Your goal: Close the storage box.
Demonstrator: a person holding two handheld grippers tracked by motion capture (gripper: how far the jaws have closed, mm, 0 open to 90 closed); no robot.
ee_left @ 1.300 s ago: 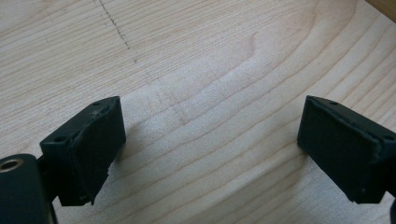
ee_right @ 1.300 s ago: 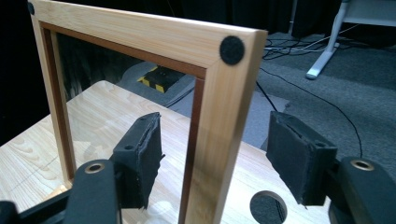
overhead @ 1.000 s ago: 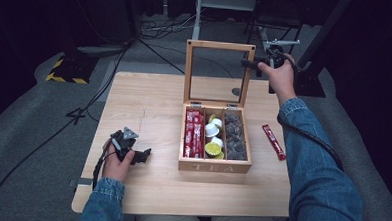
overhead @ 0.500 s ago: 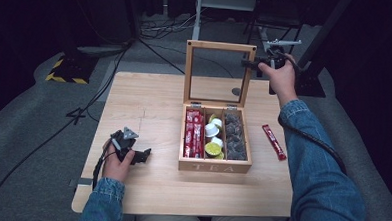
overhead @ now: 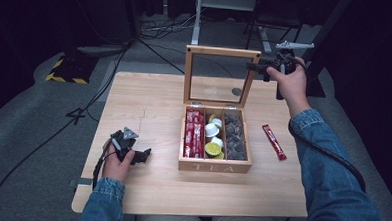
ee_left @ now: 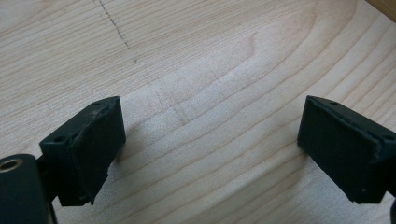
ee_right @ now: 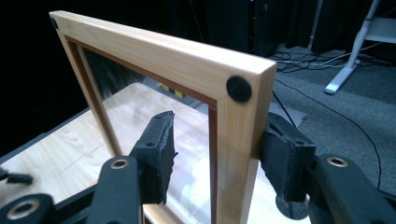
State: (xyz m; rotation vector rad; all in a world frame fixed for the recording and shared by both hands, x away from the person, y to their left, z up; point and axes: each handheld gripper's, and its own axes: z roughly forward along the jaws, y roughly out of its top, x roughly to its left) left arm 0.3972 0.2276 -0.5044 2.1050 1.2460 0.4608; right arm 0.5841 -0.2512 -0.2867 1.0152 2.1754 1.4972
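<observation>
Claws: right claw (ee_right: 212, 158) straddles one lid (ee_right: 187, 60), unpressed; left claw (ee_left: 210, 149) open.

R fingers (ee_right: 212, 154) closing round lid (ee_right: 233, 121).

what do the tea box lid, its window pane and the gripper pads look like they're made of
Tea box lid: pale wood with visible grain and a smooth matte finish, perhaps bamboo or pine.
Window pane: clear glass or plastic; the table shows through it and it carries faint reflections, so which one stays open.
Right gripper pads: matte black, with rough, slightly frayed edges, likely foam or soft rubber.
</observation>
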